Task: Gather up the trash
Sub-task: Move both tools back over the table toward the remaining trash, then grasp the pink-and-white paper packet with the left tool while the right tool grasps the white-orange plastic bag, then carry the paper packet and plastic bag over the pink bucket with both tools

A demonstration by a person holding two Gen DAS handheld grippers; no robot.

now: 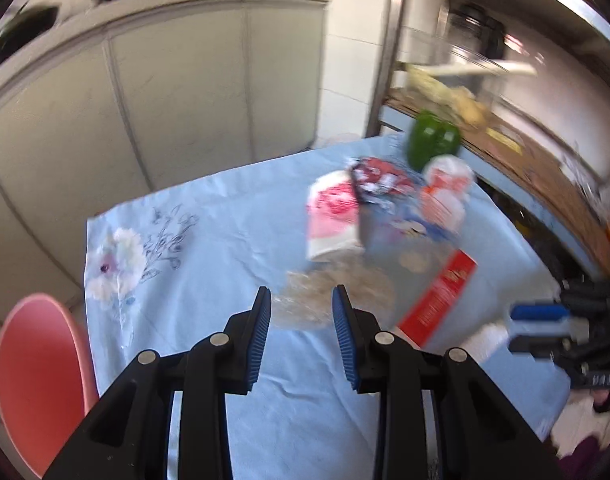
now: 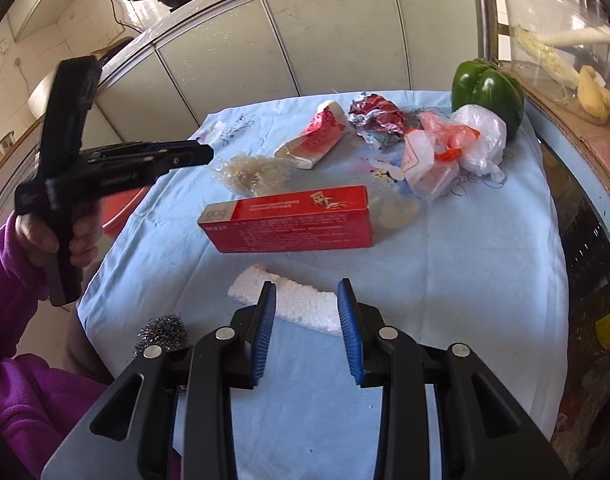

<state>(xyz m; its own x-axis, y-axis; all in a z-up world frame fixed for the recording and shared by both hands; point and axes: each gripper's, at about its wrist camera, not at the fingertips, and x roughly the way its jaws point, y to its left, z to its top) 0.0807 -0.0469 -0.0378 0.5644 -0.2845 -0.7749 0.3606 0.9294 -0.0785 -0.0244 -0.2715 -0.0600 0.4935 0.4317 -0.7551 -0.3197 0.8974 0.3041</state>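
The right gripper [image 2: 306, 312] hangs low over the near edge of the table [image 2: 485, 280], jaws spread and holding nothing. The foam strip [image 2: 301, 300] lies directly ahead of it, partly between the two fingers. Its long axis runs crosswise to the fingers, from far left to near right, so closing the jaws would grip it along its length, not across its narrow width.

The left gripper [image 1: 301, 312] is also spread and empty. It points at the tangle of pale shreds [image 1: 329, 292] just beyond its fingertips; the left view is blurred, so contact cannot be judged.

Farther back lie the red box [image 2: 289, 220], the paper cup [image 2: 317, 136] on its side, the crumpled foil wrapper [image 2: 377, 118] and the plastic bags [image 2: 453, 148]. The green pepper [image 2: 487, 88] stands behind them. A pink bin [image 1: 37, 380] sits left of the table.

Judgement: the right gripper is nearer the foam and is best placed to take it, after turning to span its short side.
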